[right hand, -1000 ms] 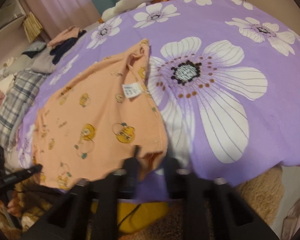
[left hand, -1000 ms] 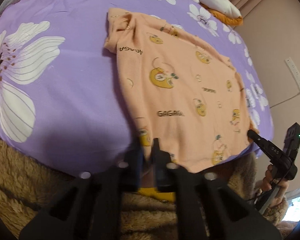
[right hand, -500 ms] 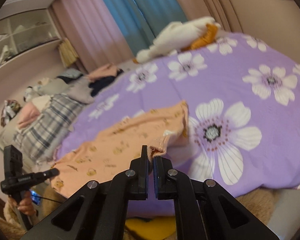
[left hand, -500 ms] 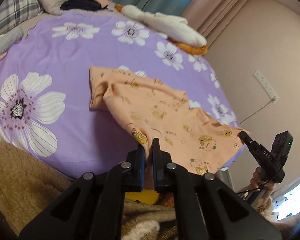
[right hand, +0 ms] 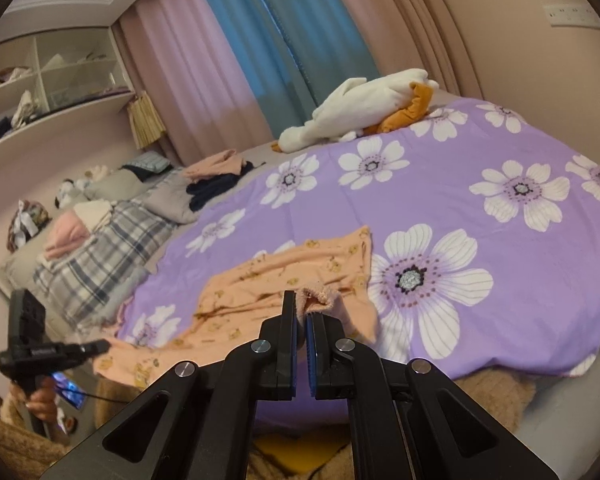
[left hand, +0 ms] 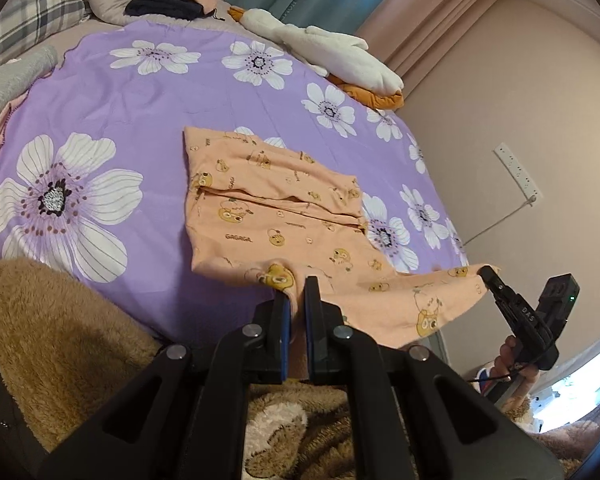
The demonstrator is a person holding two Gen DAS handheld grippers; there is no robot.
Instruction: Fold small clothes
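From the left wrist camera, the left gripper (left hand: 296,300) is clamped on a bunched bit of hem of the peach shirt (left hand: 276,216), the cloth pinched between its blue-lined fingers. Beyond the pinch the shirt runs forward across the purple flowered bedspread (left hand: 140,92), its far part doubled over into a fold. To the right, another corner of the same shirt is lifted off the bed and meets the tip of the right gripper (left hand: 490,274).

On the right wrist camera, the right gripper (right hand: 302,312) is closed on a ribbed edge of the shirt (right hand: 300,268), which rises just above its fingertips and then spreads ahead and leftward over the bedspread (right hand: 480,248). At the far left, the left gripper (right hand: 100,346) meets the shirt's near corner at the bed's edge.
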